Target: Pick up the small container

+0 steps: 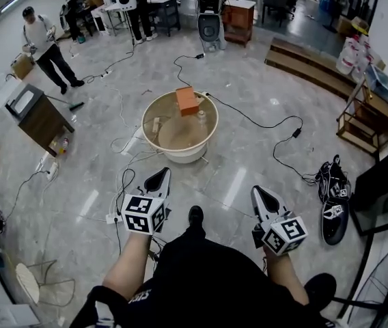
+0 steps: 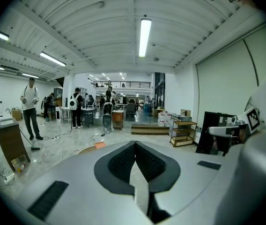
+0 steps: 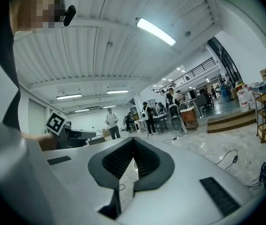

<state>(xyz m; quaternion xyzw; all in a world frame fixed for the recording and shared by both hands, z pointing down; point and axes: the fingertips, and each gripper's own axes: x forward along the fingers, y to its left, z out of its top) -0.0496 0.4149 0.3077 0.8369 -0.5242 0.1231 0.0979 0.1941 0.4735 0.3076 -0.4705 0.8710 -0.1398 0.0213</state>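
Observation:
A round tub-like table (image 1: 154, 139) stands on the floor ahead of me. On it are an orange box (image 1: 187, 100), a small clear container (image 1: 201, 119) beside the box, and a small pale item (image 1: 156, 124) near the left rim. My left gripper (image 1: 162, 175) and right gripper (image 1: 259, 193) are held low in front of my body, well short of the table. Both are shut with nothing between the jaws. In the left gripper view, past my shut left gripper (image 2: 135, 146), only the orange box (image 2: 99, 145) and a bit of the table show. My right gripper (image 3: 134, 143) points upward across the hall.
Cables (image 1: 262, 123) trail over the floor around the table. A brown cabinet (image 1: 38, 117) stands to the left, and black shoes (image 1: 334, 190) and a wooden shelf (image 1: 361, 118) to the right. A person (image 1: 44, 45) stands at the back left, with others by desks (image 1: 160, 5).

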